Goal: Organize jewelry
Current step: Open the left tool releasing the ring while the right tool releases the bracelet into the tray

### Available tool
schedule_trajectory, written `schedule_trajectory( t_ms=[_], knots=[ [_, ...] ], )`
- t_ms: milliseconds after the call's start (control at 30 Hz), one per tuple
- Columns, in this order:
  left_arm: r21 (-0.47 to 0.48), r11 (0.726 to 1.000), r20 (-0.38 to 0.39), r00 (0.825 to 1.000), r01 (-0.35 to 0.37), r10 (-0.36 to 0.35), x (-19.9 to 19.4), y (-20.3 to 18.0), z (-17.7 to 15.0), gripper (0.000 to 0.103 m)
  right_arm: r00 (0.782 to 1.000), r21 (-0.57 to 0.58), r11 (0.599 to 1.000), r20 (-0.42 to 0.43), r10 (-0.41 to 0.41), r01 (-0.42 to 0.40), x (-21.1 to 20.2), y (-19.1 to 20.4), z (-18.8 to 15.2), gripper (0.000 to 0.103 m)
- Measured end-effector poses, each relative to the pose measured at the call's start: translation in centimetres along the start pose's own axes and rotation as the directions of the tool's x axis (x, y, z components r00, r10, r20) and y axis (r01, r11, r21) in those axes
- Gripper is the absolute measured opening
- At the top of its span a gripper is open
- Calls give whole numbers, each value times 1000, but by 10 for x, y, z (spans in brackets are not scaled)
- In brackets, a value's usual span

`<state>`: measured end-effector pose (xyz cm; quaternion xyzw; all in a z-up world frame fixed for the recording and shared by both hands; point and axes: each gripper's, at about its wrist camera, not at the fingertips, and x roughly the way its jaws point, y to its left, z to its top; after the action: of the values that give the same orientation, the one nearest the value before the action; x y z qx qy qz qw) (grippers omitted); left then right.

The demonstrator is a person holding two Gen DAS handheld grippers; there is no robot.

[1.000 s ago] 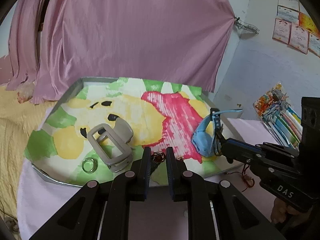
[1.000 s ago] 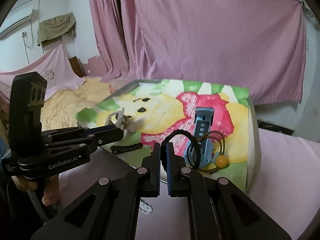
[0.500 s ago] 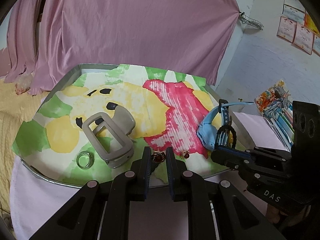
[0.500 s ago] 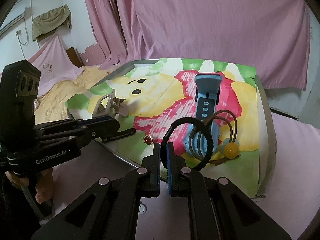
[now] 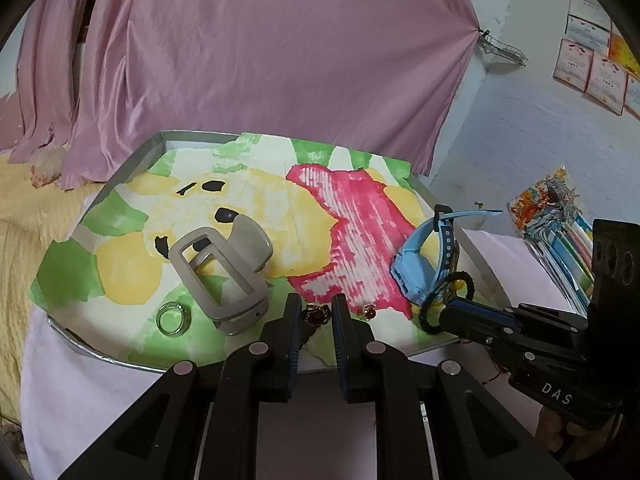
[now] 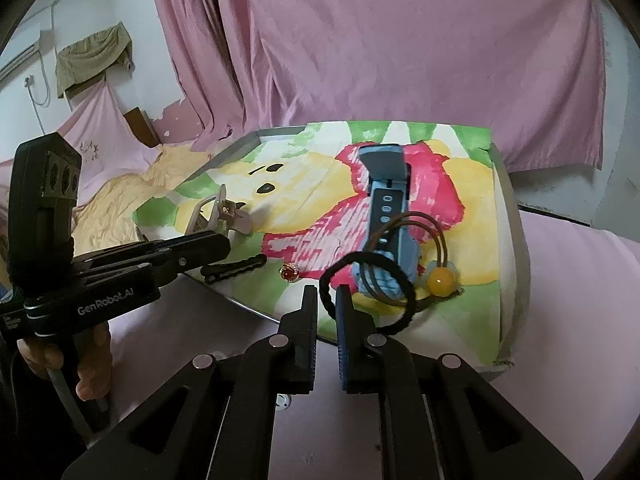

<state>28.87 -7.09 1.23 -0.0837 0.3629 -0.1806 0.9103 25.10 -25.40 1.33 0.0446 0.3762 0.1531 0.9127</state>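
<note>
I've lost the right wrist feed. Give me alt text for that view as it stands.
The right gripper stands slightly open around a black hair tie at the near edge of a cartoon-print tray. Behind the tie lie a blue watch, a brown elastic with a yellow bead and a small red-stone ring. The left gripper reaches in from the left.

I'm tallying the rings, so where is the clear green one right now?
In the left wrist view the clear green ring lies at the tray's near left corner, just left of the grey clip and apart from it.
</note>
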Motion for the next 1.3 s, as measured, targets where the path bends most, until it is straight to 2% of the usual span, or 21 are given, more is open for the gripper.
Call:
schedule_trajectory(
  t_ms=[200,233,333,367,500,533,567,600,633,667,733,867,900,967,1167,1300],
  knots=[
    [21,1000,19,1000,-6,5,-6,-5,-1,15,999,11,1000,28,-16,15,-8,-2,-4,9],
    [24,1000,22,1000,-7,6,-7,-6,-1,18,999,14,1000,39,-24,23,-11,-2,-6,9],
    [20,1000,42,999,-5,5,-12,-7,-2,40,997,27,999,66,-47,45,-18,-4,-9,9],
    [15,1000,58,998,-2,1,-16,-7,-3,44,996,31,998,75,-53,50,-21,-6,-11,9],
    [16,1000,77,997,-17,16,-24,-10,-5,45,988,60,995,121,-92,86,-34,-11,-16,9],
    [17,1000,83,996,-21,19,-27,-11,-7,49,985,65,993,135,-104,96,-38,-11,-18,13],
    [15,1000,91,996,-25,23,-30,-11,-8,57,983,68,992,143,-112,103,-41,-12,-19,25],
    [12,1000,98,995,-27,26,-32,-12,-9,60,980,74,991,158,-121,111,-44,-13,-21,34],
    [8,1000,110,994,-29,28,-36,-12,-11,63,977,80,991,175,-124,111,-49,-13,-23,52],
    [6,1000,116,993,-29,28,-39,-13,-12,64,972,89,990,200,-125,109,-54,-14,-25,56],
    [5,999,125,992,-35,34,-44,-14,-15,67,965,91,989,226,-137,119,-63,-13,-28,56],
    [-5,999,159,986,-46,47,-56,-16,-22,82,940,75,985,296,-172,157,-81,-7,-35,58],
    [-7,999,171,984,-47,48,-59,-16,-25,85,934,72,984,310,-177,162,-85,-6,-36,60],
    [-14,998,194,979,-55,56,-66,-17,-28,94,920,72,983,344,-186,171,-93,-3,-41,74],
    [-7,995,286,954,-95,93,-87,-21,-41,102,885,87,978,418,-207,187,-112,0,-55,90],
    [16,993,331,938,-116,104,-97,-26,-49,102,868,93,975,444,-223,202,-120,2,-63,91]
  ],
)
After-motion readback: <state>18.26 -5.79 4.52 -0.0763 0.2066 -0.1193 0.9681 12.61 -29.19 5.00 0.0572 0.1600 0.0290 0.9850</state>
